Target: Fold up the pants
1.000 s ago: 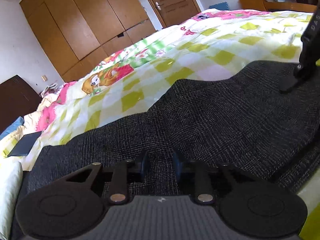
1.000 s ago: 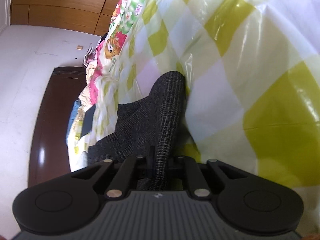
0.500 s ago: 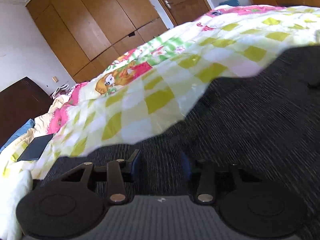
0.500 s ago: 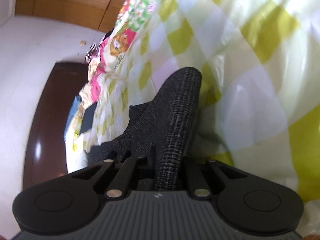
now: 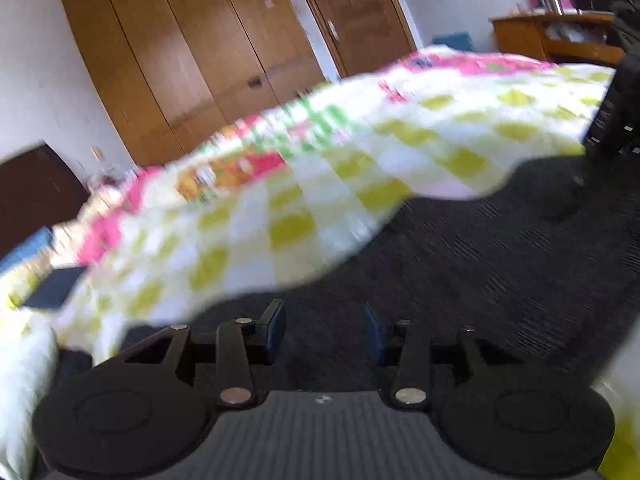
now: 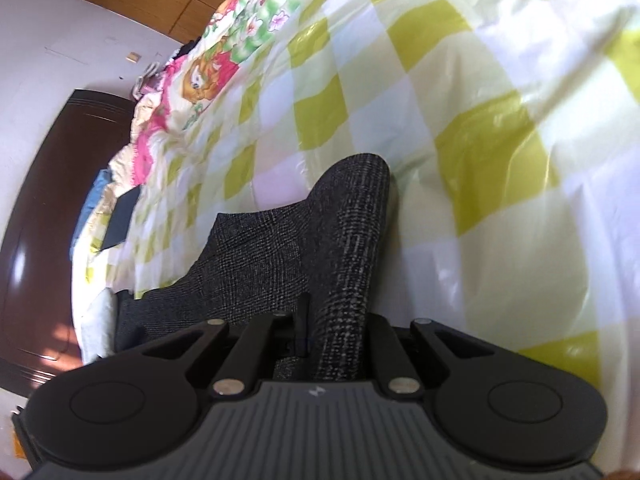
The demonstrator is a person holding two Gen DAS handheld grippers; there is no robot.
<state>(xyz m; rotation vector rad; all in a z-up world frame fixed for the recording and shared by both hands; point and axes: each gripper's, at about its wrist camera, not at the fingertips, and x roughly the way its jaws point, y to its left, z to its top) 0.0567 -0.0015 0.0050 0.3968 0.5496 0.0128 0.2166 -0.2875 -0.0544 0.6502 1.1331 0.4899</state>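
The left hand-held gripper (image 5: 324, 330) has just been opening over the pants (image 5: 460, 264); its view now blurs.

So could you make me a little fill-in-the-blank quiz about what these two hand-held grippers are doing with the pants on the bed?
1. The right hand-held gripper is shut on a fold of the dark ____.
2. The left hand-held gripper has just been opening; its jaws stand ____, with nothing pinched.
3. The pants lie on a quilt checked in white and ____.

Missing words: pants; open; yellow-green
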